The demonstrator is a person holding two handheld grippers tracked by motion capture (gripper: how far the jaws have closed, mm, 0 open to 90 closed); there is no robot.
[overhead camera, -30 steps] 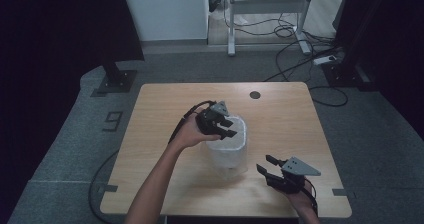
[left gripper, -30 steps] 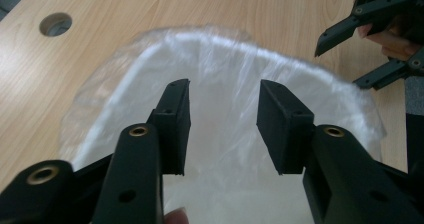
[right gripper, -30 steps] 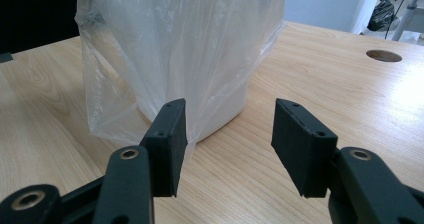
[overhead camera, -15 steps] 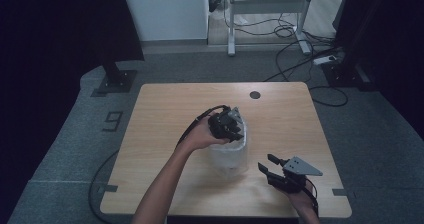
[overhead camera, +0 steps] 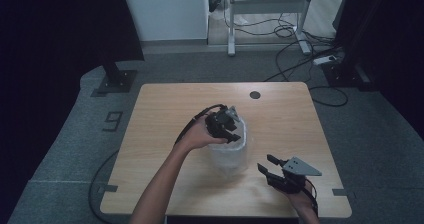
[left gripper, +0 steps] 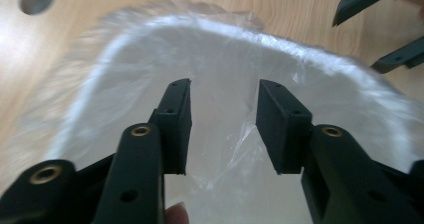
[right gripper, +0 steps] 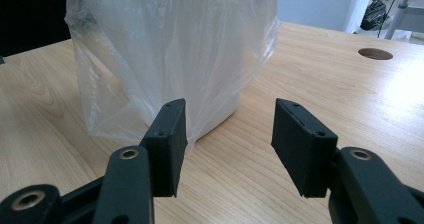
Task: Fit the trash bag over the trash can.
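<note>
White bin (overhead camera: 229, 154) lined with a thin clear bag (right gripper: 170, 49) stands mid-surface, nearer the front edge. Left claw (left gripper: 222, 121) hangs over the bin's mouth; its jaws have just been opening, gapped, only loose film between them, nothing pinched. Right claw (right gripper: 227, 134) waits apart, low by the bin's base. Risks: film slips or tears if nipped thinly; a sideways tug could tip the light bin.

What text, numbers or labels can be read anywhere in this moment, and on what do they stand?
"9": a pale numeral marked on the grey carpeted floor, left of the light wooden table.
The white bin lined with a clear plastic bag carries no readable print in any view.
</note>
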